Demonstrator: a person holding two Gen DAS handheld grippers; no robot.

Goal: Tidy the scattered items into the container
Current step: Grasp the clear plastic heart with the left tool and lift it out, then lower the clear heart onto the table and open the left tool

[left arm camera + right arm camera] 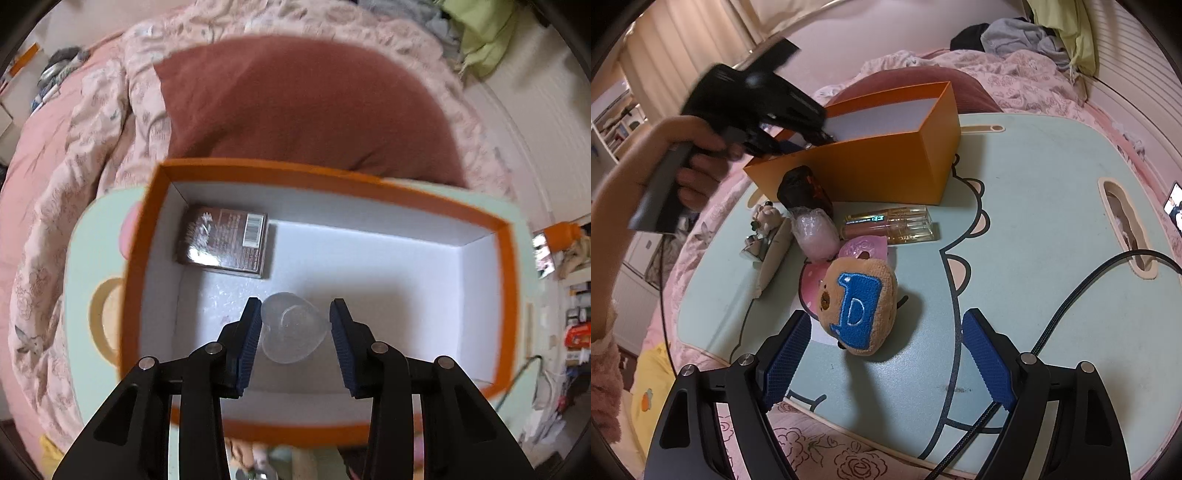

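Claws first: the left claw [295, 325] hangs over the open orange cardboard box with white inside walls [508, 295], its blue-padded jaws spread apart. Between them shows a clear heart-shaped plastic piece [293, 326]; its left edge looks to touch the left pad, the right pad stands just clear, and whether it rests on the box floor cannot be told. A dark brown flat packet with a barcode [225, 240] lies in the far left corner of the box.

The right claw [882, 354] is released too, jaws wide, above the pale green cartoon-printed worktop [1052, 221]. Just ahead of it lies a tan plush toy with a blue letter D patch [860, 306]. Beyond that sit a pink round case [864, 249], a bubble-wrapped pink bundle [814, 232], a clear rectangular bottle of amber liquid [890, 225], a black pouch with red marks [805, 192] touching the box wall, and a small figurine [764, 225]. A black braided cable [1060, 314] crosses the worktop on the right.
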